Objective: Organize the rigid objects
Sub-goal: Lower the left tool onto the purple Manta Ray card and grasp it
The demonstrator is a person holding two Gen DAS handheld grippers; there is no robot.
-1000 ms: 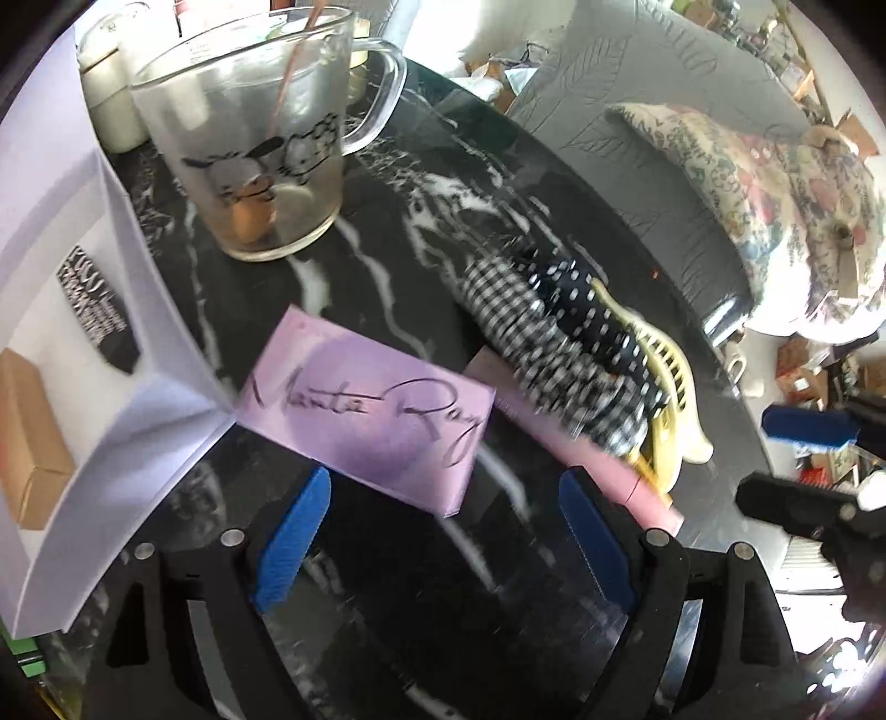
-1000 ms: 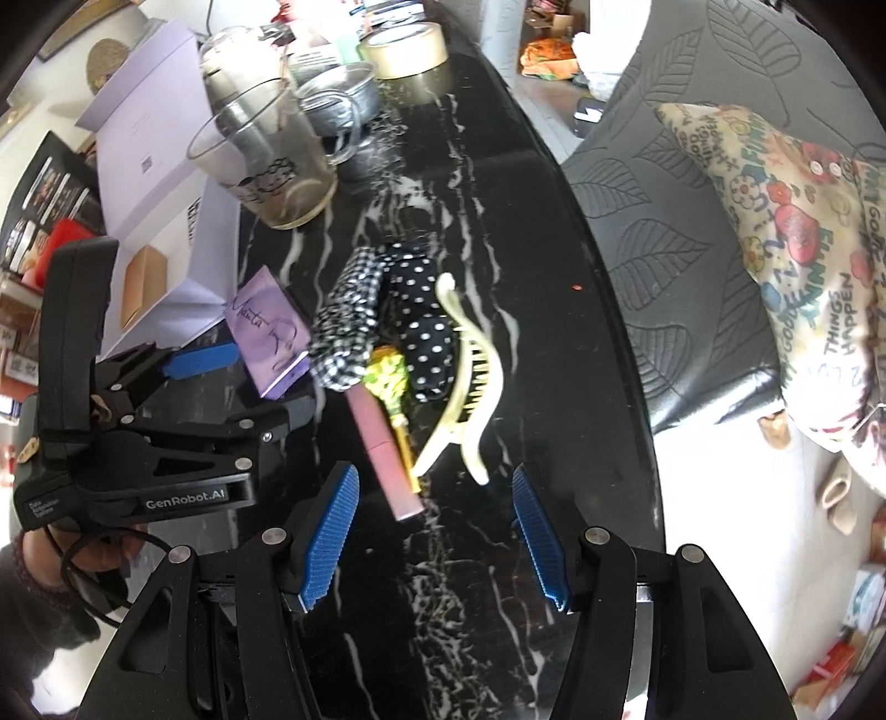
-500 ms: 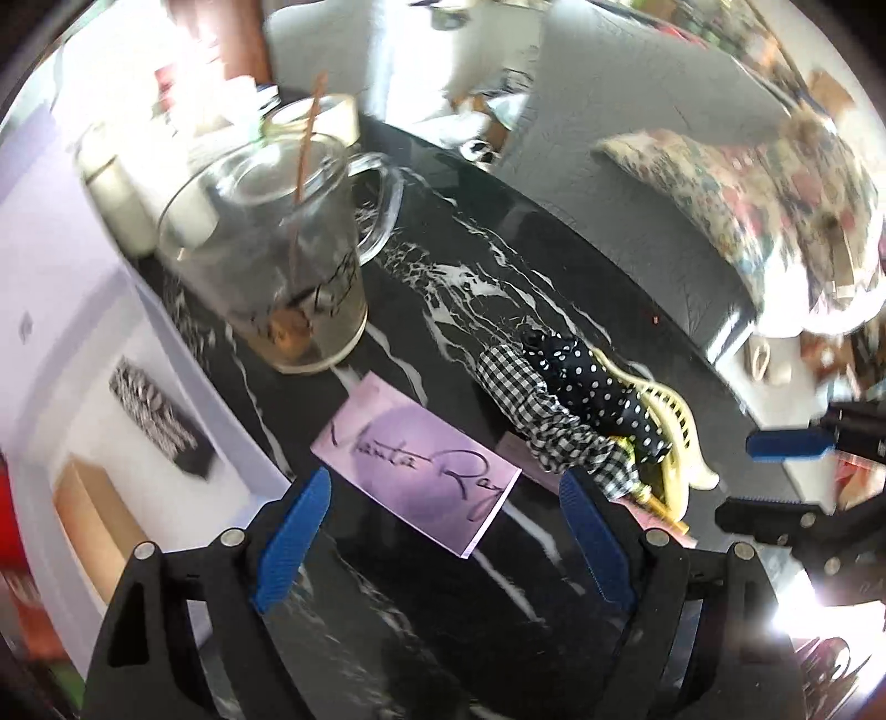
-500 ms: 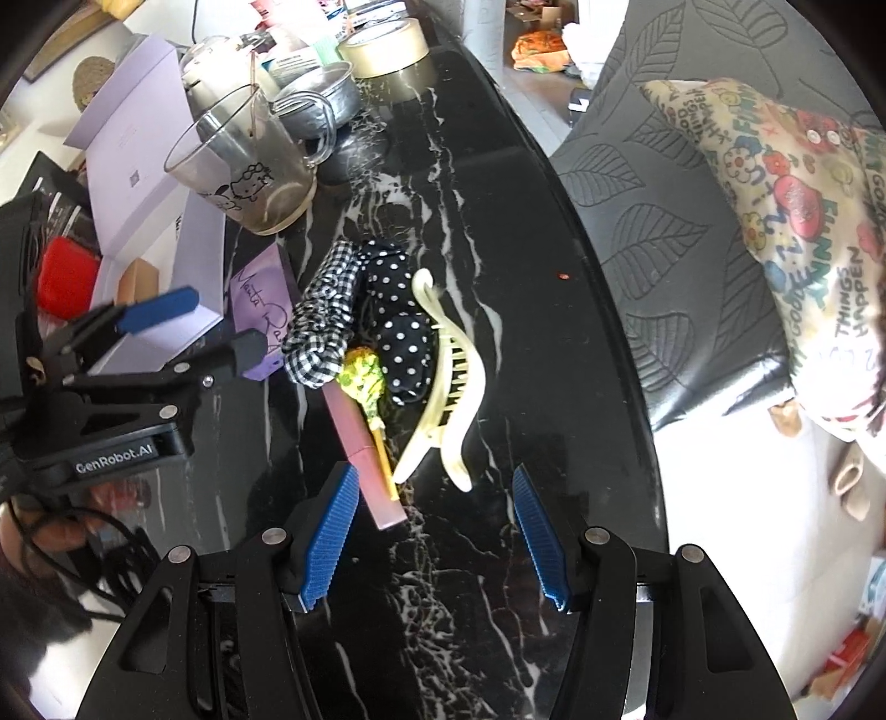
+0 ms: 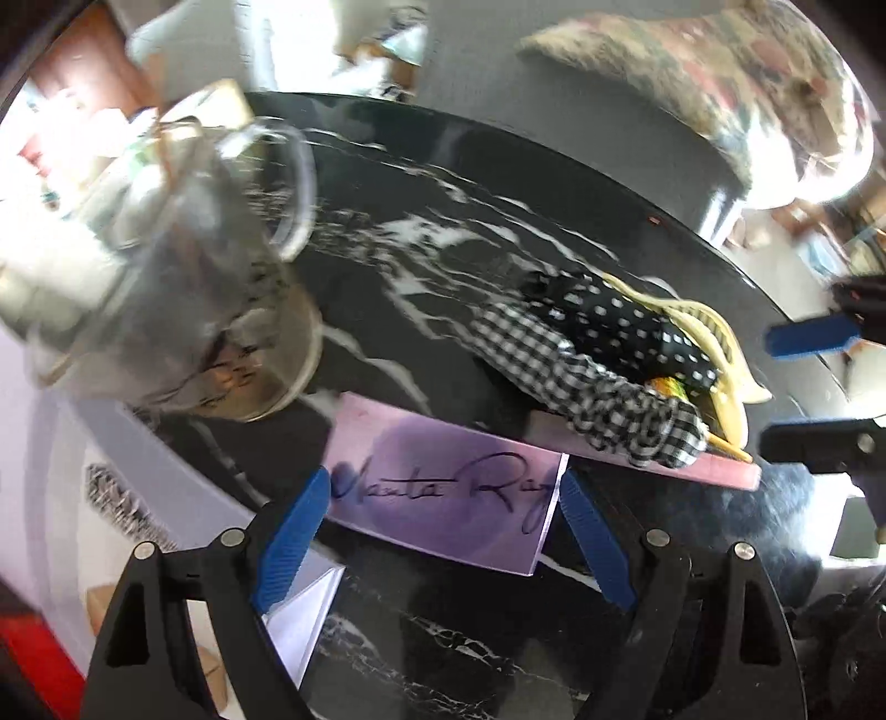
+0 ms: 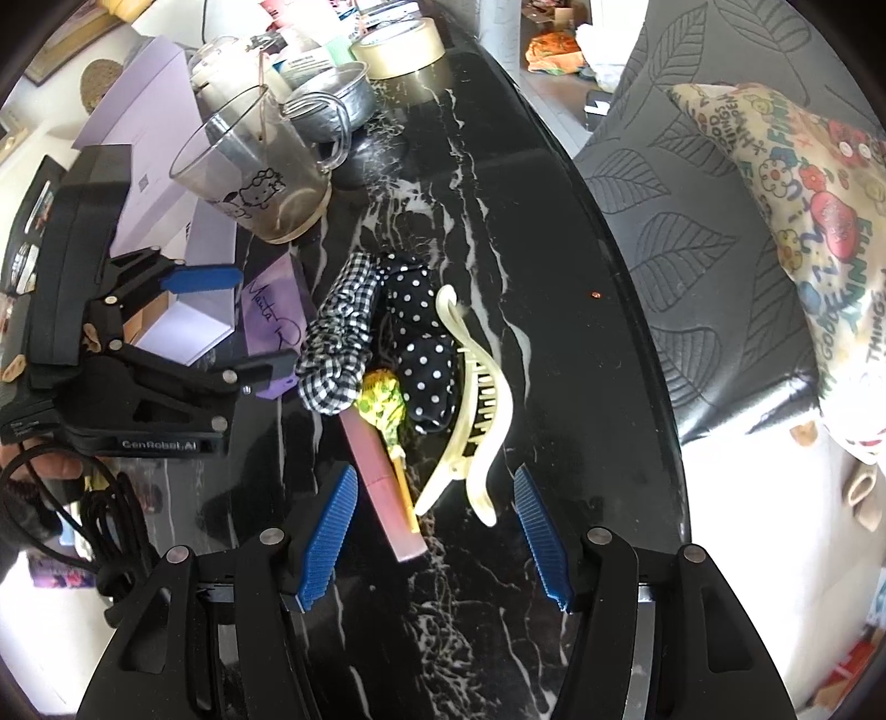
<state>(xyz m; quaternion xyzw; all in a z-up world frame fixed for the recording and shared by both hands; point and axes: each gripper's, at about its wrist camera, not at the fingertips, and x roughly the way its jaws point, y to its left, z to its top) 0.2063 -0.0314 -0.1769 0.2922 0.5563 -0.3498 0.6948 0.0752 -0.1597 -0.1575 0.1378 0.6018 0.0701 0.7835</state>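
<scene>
- Left gripper point(image 5: 437, 520) is spread wide over the purple card point(image 5: 443, 487) with the handwritten scrawl on it. The card sits between the blue pads, but they don't look pressed on it, so nothing's grabbed as far as I can see.
- Right gripper point(image 6: 432, 531) is also apart and holding nothing. It hangs over the near end of the pile, with the tip of the pink tube point(image 6: 382, 482) and the cream hair claw clip point(image 6: 470, 410) lying between its fingers, not touched.
- The pile is mid-table on the black marble tabletop point(image 6: 487, 166): gingham scrunchie point(image 6: 338, 349) beside the polka-dot scrunchie point(image 6: 421, 354), a yellow-green wrapped lollipop point(image 6: 382, 404) tucked between them, lying on the pink tube.
- The claw clip lies just right of the polka-dot one, touching it.
- Purple card lies flat, left of the gingham scrunchie, next to an open lilac box point(image 6: 183, 310).
- Glass Hello Kitty mug point(image 6: 260, 177) stands further back, with a metal cup point(image 6: 332, 105) and a tape roll point(image 6: 398, 50) behind it.
- Left view is pretty blurry.
</scene>
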